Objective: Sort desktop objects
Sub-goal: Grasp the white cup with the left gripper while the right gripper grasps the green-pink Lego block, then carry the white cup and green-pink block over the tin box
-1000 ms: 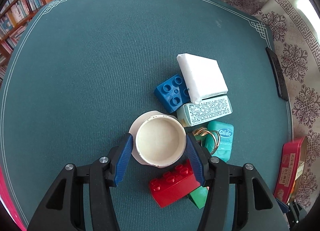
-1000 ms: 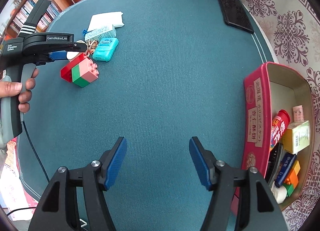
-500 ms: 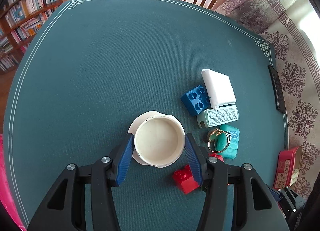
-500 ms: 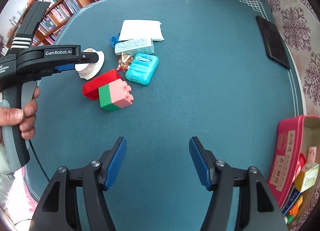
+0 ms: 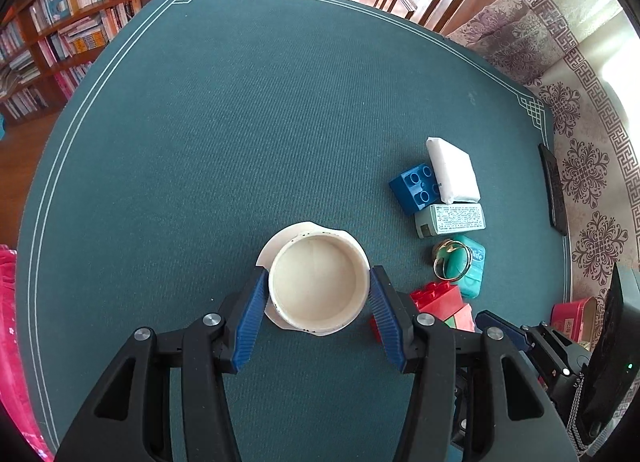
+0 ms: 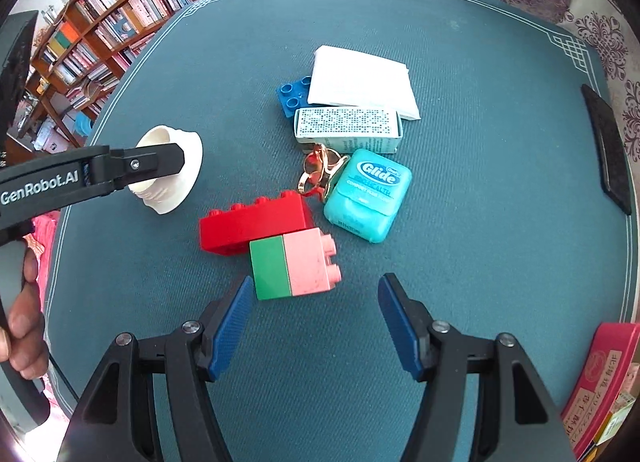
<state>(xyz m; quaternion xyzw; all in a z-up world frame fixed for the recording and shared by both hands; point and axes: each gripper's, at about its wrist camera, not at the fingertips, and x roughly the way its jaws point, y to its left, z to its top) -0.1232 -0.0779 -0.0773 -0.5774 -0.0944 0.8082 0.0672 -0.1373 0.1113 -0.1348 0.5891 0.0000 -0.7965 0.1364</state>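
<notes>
My left gripper (image 5: 318, 286) is shut on a cream round cup (image 5: 318, 288) and holds it above the green table; it also shows in the right wrist view (image 6: 170, 174). My right gripper (image 6: 314, 302) is open and empty, just short of a green-and-pink brick (image 6: 294, 262). Behind that lie a red brick (image 6: 254, 222), a teal Glide floss box (image 6: 368, 194), gold rings (image 6: 320, 170), a patterned small box (image 6: 346, 128), a blue brick (image 6: 292, 96) and a white packet (image 6: 362, 80).
A red tin box (image 6: 600, 378) with sorted items stands at the table's right front edge. A black flat object (image 6: 608, 146) lies at the right edge. Bookshelves (image 6: 100, 30) stand beyond the table on the left.
My left gripper has lifted the cup up and to the left, away from the pile. My right gripper has moved left from the red box to the green-and-pink brick.
</notes>
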